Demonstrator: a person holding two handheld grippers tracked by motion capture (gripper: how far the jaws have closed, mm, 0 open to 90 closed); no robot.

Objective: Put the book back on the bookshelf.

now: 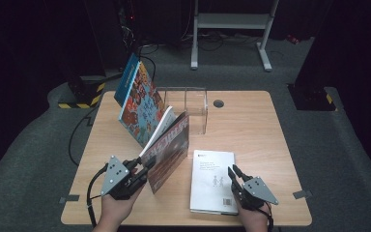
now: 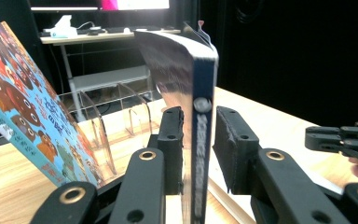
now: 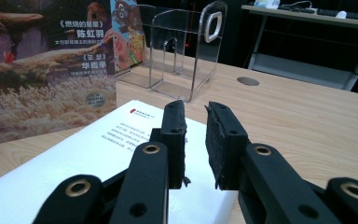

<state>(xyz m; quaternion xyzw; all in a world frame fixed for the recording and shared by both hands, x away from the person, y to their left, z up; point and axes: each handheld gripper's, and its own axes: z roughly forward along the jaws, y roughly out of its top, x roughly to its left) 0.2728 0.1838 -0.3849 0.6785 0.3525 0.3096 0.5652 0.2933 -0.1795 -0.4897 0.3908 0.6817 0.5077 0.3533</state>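
From the high view, my left gripper (image 1: 144,164) had a glossy dark-spined magazine (image 1: 169,150) standing near the front-left of the wooden tabletop (image 1: 251,121), leaning toward a colourful picture book (image 1: 142,104) propped by the clear acrylic rack (image 1: 188,104). In the left gripper view, the jaws flanked the magazine (image 2: 200,140) spine, the right pad standing off it, so I judged it could topple. In the right gripper view, my right gripper (image 3: 196,135) hung with a narrow empty gap over the white paperback (image 3: 74,172); dark room, grey carpet beyond
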